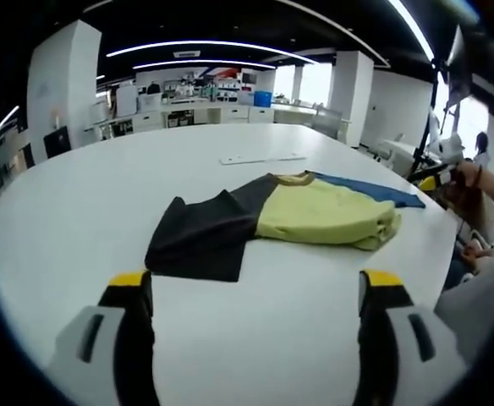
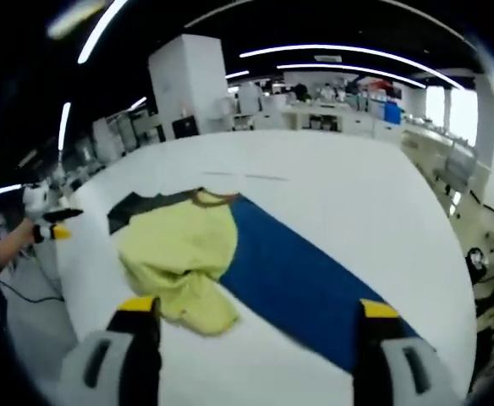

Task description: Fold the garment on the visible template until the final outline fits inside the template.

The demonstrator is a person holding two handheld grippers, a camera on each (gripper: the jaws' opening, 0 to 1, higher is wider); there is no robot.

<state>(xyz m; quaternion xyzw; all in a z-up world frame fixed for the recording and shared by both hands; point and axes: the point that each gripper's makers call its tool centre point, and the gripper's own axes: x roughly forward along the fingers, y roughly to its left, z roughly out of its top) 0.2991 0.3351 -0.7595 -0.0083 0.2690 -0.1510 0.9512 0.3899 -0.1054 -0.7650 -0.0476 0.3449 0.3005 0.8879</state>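
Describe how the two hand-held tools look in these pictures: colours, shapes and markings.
The left tool has two broad pale grey jaws with black inner faces, a dark slot in each, and yellow tips. The right tool is built the same: grey bodies, black inner faces, yellow tips. No cables show on either tool.

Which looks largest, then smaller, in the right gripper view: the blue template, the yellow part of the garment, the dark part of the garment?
1. Blue template, largest; it also runs nearest the camera, which flatters it.
2. Yellow part of the garment.
3. Dark part of the garment, smallest; it lies farther off and partly behind the yellow.
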